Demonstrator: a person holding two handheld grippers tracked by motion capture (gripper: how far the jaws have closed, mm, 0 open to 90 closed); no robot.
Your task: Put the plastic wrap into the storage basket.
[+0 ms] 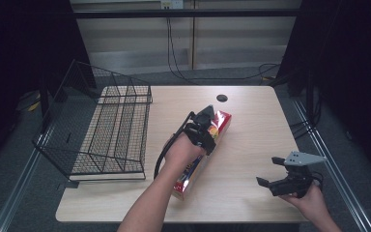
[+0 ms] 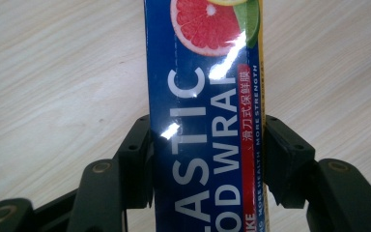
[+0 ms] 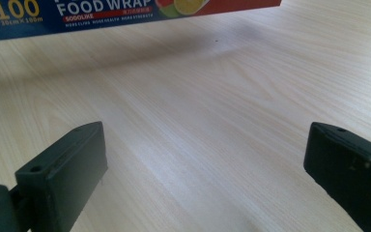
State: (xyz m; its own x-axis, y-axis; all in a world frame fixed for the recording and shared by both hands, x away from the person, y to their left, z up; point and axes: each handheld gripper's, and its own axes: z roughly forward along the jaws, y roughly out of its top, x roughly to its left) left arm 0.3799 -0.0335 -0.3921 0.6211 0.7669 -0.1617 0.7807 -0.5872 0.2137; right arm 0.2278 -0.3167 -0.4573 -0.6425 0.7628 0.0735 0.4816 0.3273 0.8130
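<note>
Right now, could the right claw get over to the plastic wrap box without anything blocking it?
Probably yes. The right claw is open and holds nothing, and bare table lies between it and the plastic wrap box. The left claw already grips the box's middle, so its near end looks freest.

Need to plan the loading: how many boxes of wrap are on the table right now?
1. A long blue and red cardboard box of plastic food wrap lies mid-table, the left gripper closed across it. The black wire basket looks empty.

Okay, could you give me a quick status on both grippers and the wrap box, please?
Left gripper shut on plastic wrap box, mid-length. Right gripper open, empty, near table's front right. Wire basket left of box, apart from it.
</note>
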